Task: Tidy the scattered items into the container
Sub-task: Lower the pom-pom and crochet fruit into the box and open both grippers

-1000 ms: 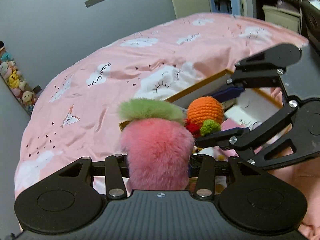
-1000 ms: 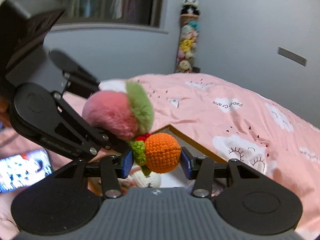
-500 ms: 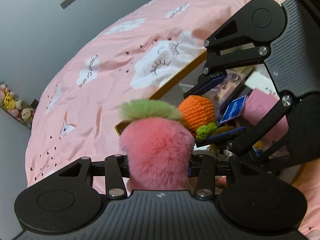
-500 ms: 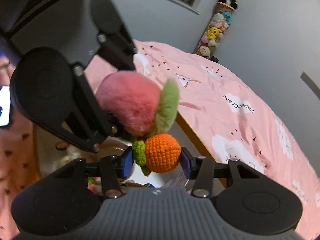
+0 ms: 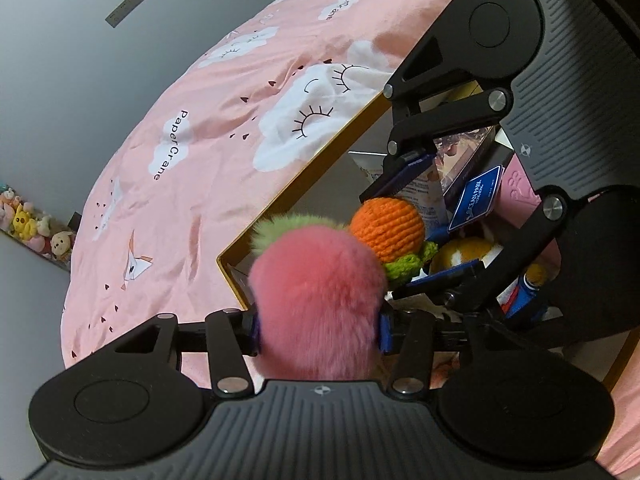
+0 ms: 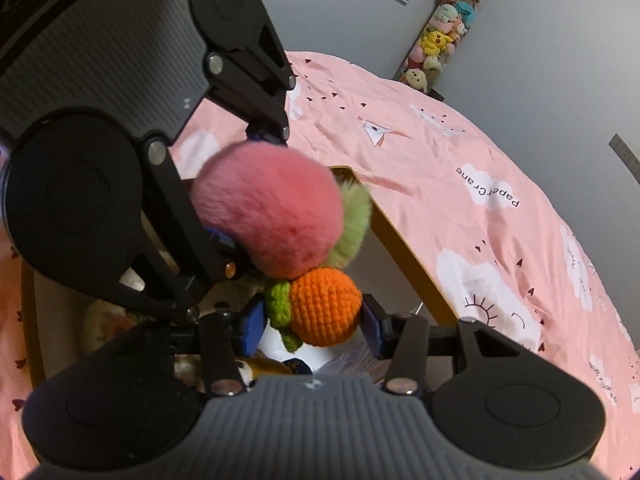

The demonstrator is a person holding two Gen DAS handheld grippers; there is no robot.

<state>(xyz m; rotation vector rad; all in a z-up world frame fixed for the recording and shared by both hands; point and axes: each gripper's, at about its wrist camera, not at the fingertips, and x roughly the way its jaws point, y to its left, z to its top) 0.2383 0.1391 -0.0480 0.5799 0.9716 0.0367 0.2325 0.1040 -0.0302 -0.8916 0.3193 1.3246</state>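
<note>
Where the pink bedspread (image 5: 208, 128) with its white clouds and "PaperCrane" lettering covers the bed, a box (image 5: 316, 160) with a yellow-brown rim sits open on it, and both grippers hang over that opening. Grey wall rises behind the bed, and a tall clear tube of small stuffed toys (image 6: 444, 28) stands against it, topped by a panda.

Inside the box lie a blue card (image 5: 476, 198) with white print, a clear packet just behind it, a pink item at the far side and a yellow and white soft toy (image 5: 464, 252) low down; the rest of what lies there is too crowded to tell.

Over the near corner of the box, the left gripper (image 5: 318, 328) has a fluffy pink plush fruit (image 5: 320, 296) with a green tuft between its blue pads. Its jaws are opening at this moment, yet the fur still fills the gap and touches both pads.

Beside it, the right gripper (image 6: 314, 320) is clamped on a crocheted orange (image 6: 324, 308) with a green knitted leaf, one pad on the leaf end and one on the far end. In the right wrist view the orange sits directly under the plush fruit, the two touching, both above the box's contents.
</note>
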